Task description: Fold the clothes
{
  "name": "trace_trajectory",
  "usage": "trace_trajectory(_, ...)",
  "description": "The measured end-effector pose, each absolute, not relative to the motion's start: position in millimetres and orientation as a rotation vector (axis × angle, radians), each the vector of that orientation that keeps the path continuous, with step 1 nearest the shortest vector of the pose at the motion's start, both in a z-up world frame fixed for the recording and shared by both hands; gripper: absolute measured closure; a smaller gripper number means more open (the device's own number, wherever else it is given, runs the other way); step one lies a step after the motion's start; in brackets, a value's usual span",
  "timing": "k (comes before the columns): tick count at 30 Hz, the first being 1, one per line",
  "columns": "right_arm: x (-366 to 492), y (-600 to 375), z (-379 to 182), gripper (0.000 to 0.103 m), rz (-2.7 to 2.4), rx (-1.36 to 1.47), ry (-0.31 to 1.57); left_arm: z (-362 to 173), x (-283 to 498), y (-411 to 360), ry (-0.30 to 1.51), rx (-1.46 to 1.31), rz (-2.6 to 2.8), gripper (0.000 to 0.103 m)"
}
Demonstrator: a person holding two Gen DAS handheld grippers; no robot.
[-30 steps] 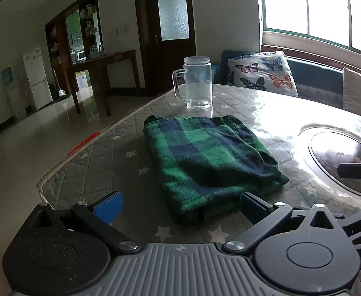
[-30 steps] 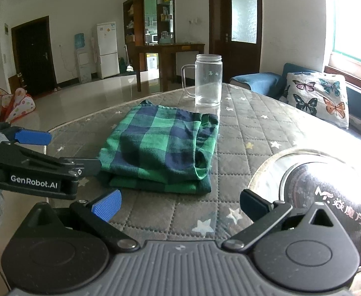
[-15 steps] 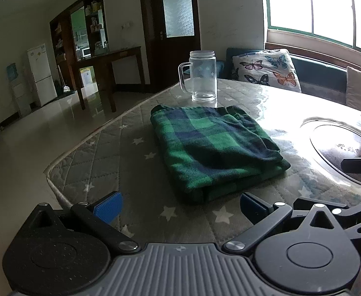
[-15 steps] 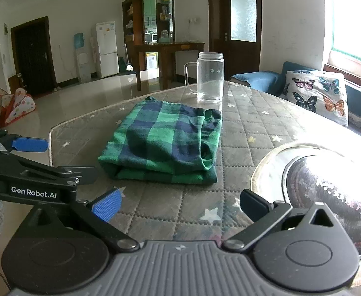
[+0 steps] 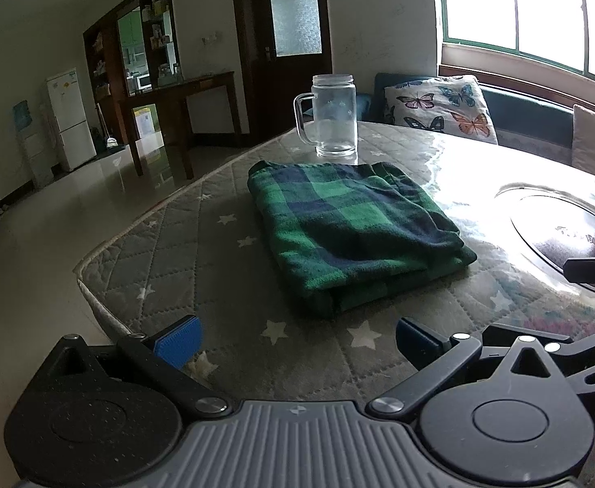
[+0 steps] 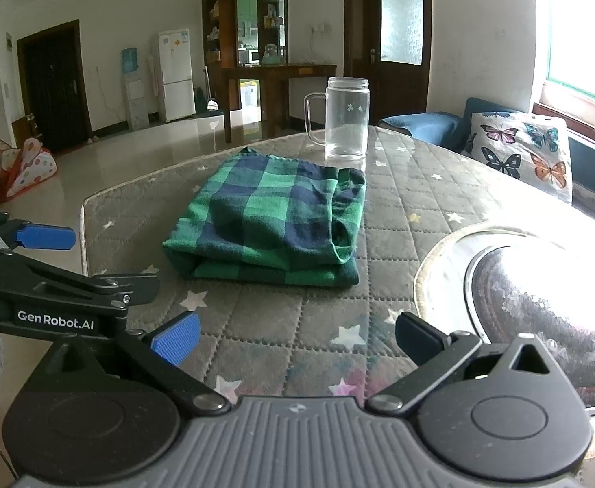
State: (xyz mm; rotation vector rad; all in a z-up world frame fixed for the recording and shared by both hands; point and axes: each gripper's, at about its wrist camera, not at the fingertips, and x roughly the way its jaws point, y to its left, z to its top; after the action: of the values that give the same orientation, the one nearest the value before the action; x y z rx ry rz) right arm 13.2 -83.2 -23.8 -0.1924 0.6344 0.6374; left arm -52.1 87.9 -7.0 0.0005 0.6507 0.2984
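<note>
A: Where was the green checked cloth (image 5: 354, 236) seen?

B: It was seen folded into a thick rectangle on the quilted table cover (image 5: 199, 268), which was printed with stars. No tool was touching it. Just behind it a clear glass mug (image 5: 334, 116) was placed upright, close to the far edge of the cloth.

A: And how were the two tools held?

B: The left gripper (image 5: 297, 335) was held released, its jaws spread wide, with nothing between the blue pads. It was kept near the front edge of the table, a little apart from the cloth. The right gripper (image 6: 295, 335) was found in the same condition: spread apart, with only the table cover between its fingers.

A: Was anything else noticed?

B: A round metal hotplate (image 6: 541, 305) was set into the table at the right of the cloth. In the right wrist view the left gripper was also seen from the side, at the left. A butterfly cushion (image 6: 521, 150) was lying on the bench under the window.
</note>
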Motion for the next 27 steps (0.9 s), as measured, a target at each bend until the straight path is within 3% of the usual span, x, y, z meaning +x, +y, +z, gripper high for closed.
trace_trajectory(27, 16.7, -86.9, -29.4, 0.0, 0.626, -0.188, 0.652, -14.3, -45.5, 81.5, 0.662, 0.011, 0.305, 0.0)
